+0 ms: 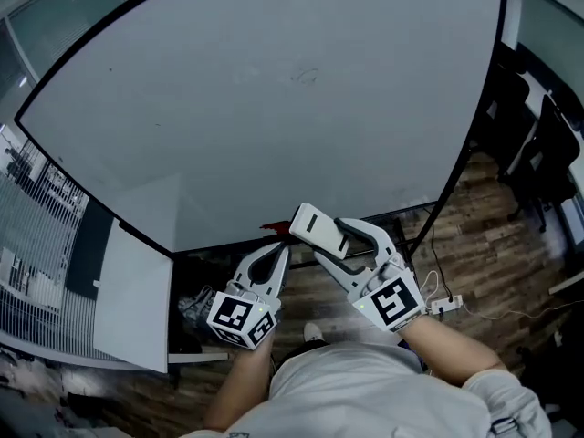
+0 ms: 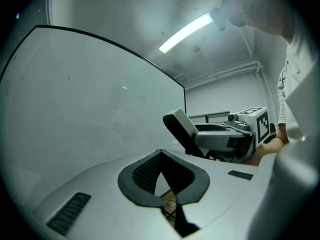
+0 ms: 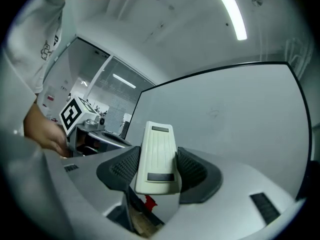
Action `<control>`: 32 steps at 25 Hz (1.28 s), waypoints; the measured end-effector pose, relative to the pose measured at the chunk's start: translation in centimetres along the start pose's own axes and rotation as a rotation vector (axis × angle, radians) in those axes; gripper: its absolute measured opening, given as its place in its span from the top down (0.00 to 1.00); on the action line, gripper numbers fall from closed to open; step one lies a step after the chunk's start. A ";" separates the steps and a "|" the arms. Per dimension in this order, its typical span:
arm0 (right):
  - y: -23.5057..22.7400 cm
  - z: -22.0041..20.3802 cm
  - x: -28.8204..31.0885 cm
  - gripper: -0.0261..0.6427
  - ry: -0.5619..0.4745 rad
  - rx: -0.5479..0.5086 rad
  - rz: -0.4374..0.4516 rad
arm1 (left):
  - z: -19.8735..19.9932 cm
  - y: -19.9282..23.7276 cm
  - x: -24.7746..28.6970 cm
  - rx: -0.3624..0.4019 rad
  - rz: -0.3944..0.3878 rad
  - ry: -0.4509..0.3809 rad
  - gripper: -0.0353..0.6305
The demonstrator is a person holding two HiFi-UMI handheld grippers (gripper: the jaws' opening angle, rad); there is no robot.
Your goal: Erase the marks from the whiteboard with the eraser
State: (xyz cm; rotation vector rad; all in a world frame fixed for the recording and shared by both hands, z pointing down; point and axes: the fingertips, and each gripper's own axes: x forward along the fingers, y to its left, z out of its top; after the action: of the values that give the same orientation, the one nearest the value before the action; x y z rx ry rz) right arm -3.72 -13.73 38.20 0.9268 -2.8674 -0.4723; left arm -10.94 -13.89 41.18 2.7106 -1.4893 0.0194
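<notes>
The whiteboard (image 1: 274, 108) fills the upper part of the head view and bears a faint scribble mark (image 1: 306, 76) near its top middle. The same mark shows dimly in the right gripper view (image 3: 214, 113). My right gripper (image 1: 330, 237) is shut on a white eraser (image 1: 315, 225) just below the board's lower edge. In the right gripper view the eraser (image 3: 156, 154) stands between the padded jaws of that gripper (image 3: 157, 160), pointing at the board. My left gripper (image 1: 279, 250) is beside it on the left, its tips (image 2: 161, 152) together with nothing between them.
A small red object (image 1: 273, 229) lies at the board's lower edge. Dark chairs (image 1: 538, 144) stand at the right. Cables and a white plug (image 1: 447, 303) lie on the wooden floor. A white panel (image 1: 132, 299) leans at the lower left.
</notes>
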 end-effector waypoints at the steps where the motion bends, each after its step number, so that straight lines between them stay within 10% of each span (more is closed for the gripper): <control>1: 0.4 -0.6 -0.8 0.60 0.003 0.022 -0.003 | -0.5 -0.6 0.0 -0.008 -0.002 0.004 0.94; 17: 5.6 -1.6 -5.6 0.60 -0.050 0.204 -0.094 | -2.2 -3.6 -5.8 -0.058 -0.001 0.026 0.94; 32: 20.1 1.2 -2.4 0.60 -0.035 0.306 -0.114 | -2.6 -0.9 -19.8 -0.062 -0.012 0.009 0.94</control>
State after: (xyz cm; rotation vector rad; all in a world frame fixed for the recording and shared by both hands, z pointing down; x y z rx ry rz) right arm -13.22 3.44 43.50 1.1402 -2.9831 -0.0552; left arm -20.75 3.39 43.02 2.6676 -1.4463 -0.0151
